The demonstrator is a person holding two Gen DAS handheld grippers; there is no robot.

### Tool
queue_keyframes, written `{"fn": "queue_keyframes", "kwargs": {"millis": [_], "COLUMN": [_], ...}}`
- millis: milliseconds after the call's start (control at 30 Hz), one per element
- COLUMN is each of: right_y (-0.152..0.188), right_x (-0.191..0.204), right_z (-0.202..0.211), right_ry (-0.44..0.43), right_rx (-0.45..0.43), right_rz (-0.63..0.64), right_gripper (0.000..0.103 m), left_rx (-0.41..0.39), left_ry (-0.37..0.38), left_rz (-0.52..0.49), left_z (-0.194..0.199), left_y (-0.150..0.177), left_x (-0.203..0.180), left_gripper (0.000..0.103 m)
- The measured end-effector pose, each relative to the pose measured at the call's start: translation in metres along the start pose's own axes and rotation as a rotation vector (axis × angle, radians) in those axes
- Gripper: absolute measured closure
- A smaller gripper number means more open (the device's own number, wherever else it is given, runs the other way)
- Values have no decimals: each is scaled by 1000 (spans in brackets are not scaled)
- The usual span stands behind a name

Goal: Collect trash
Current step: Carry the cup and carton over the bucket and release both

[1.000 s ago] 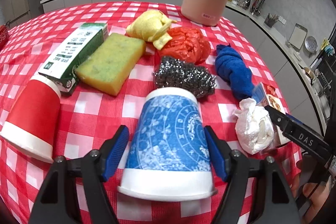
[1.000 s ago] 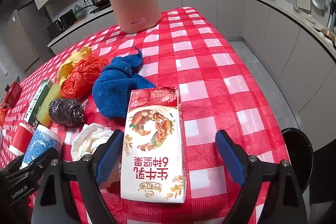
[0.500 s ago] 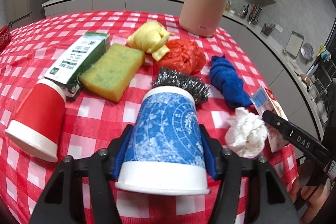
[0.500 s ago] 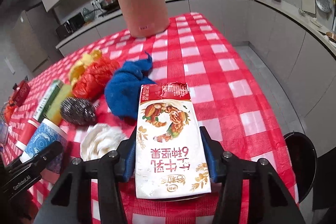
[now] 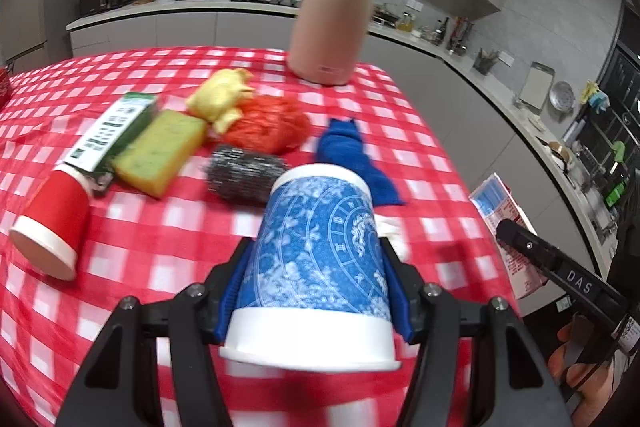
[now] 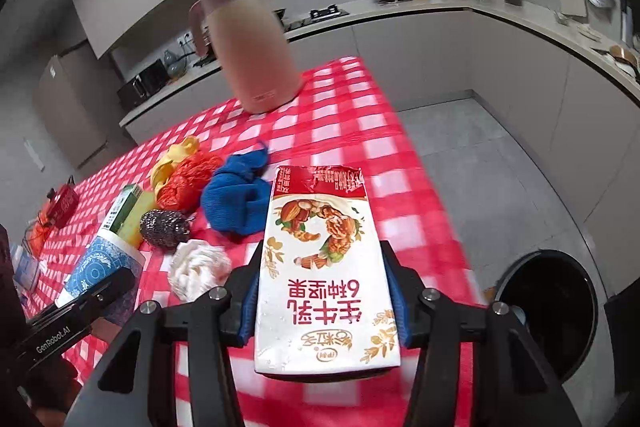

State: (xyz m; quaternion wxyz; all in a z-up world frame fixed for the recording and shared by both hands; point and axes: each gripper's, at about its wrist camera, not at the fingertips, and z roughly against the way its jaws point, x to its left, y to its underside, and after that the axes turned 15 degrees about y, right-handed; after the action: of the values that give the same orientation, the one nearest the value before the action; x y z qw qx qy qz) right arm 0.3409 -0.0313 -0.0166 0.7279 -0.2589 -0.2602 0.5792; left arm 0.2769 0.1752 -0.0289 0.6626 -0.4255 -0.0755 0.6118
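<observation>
The left gripper has its jaws tight on a blue cup. The right gripper squeezes a milk carton above the worktop.

Bare cloth right of the blue rag; pitcher behind.

Left gripper: black angular finger arms with silver screw heads, blue ribbed pads inside. Right gripper: the same black arms, screws and blue pads. Seen from the other camera, one black body reads "DAS" in white, the other "GenRobot.AI"
</observation>
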Motion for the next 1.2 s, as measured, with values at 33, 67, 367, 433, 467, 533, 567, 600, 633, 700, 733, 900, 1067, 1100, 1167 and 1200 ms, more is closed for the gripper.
{"fn": "queue_keyframes", "kwargs": {"millis": [33,67,367,433,467,533,567,600,633,700,733,900,1067,1100,1167,1200], "right_y": [0,2,17,22,25,30,33,35,37,43,46,58,63,64,62,60], "right_x": [-8,-19,-138,-169,-186,-211,-225,-237,-247,-265,-271,-307,-329,-333,-340,-342], "right_z": [2,6,29,31,31,30,29,27,24,15,11,-23,-53,-58,-64,-65], "right_ry": [3,10,118,145,157,178,186,190,191,193,192,167,142,143,152,147], "right_rx": [-1,0,-6,3,10,20,26,36,45,68,79,162,207,212,206,204], "right_rz": [-6,-14,-114,-140,-154,-167,-173,-179,-183,-182,-178,-161,-140,-137,-133,-131], "right_gripper": [50,50,50,50,50,50,50,50,50,50,50,50,45,34,27,26], "left_rx": [4,7,74,95,104,124,133,147,158,195,213,284,343,365,403,408], "left_ry": [9,18,143,173,183,206,214,223,229,244,246,231,184,178,139,133], "left_rz": [-6,-12,-82,-97,-103,-118,-124,-131,-135,-148,-148,-128,-87,-73,-59,-53], "left_z": [-2,-4,-53,-68,-74,-91,-97,-107,-114,-133,-144,-180,-210,-216,-226,-228], "left_y": [2,3,18,22,23,27,29,33,35,42,46,66,80,83,85,85], "left_x": [-9,-17,-120,-143,-152,-175,-183,-193,-201,-215,-221,-241,-246,-246,-246,-248], "left_gripper": [42,42,42,42,42,42,42,42,42,42,42,42,34,32,26,26]}}
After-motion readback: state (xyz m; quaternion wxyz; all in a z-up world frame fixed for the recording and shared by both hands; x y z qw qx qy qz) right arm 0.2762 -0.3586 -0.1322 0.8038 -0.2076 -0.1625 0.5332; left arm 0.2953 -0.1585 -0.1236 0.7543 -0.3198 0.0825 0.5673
